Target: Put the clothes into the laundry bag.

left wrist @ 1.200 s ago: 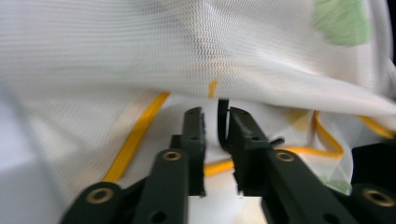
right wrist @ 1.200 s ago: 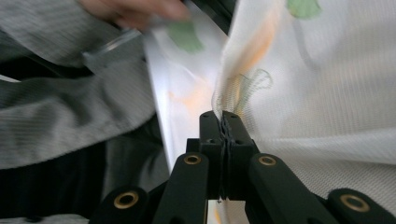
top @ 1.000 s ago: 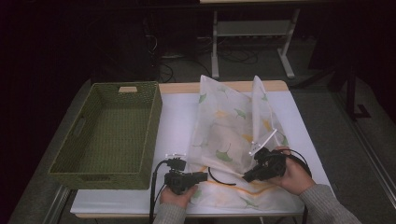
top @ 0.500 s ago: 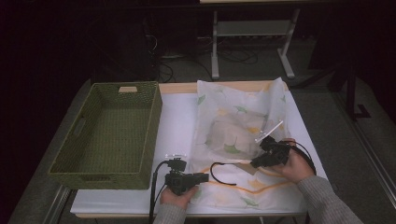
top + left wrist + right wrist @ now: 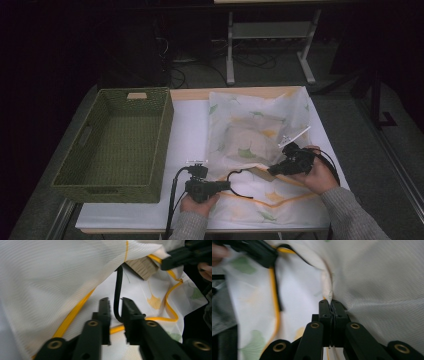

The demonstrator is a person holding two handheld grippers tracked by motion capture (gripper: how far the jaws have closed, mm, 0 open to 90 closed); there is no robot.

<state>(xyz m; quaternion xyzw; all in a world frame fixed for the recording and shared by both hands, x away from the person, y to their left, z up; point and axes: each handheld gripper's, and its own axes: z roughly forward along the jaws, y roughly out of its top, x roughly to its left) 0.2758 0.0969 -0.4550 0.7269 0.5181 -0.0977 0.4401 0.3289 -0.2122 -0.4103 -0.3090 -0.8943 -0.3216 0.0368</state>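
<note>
A white mesh bag (image 5: pixel 255 130) with leaf print and yellow trim lies on the table, something pale inside it. My right gripper (image 5: pixel 272 171) holds its near edge, jaws shut on the mesh fabric (image 5: pixel 382 277). From under that edge a tan wooden-looking piece (image 5: pixel 259 172) sticks out, and a black curved hook (image 5: pixel 118 285) runs from it. My left gripper (image 5: pixel 229 186) points right at the hook. Its jaws have just been closing and stand either side of the hook, with a small gap left on one side.
A green woven basket (image 5: pixel 117 95) stands empty on the left half of the white table top (image 5: pixel 187 130). Behind the table, a metal stand and cables lie on the dark floor. Both forearms come in at the front edge.
The bag stood raised and now lies flatter and wider on the table. My right gripper has moved right and lower with the fabric. The left gripper has stayed in place.
</note>
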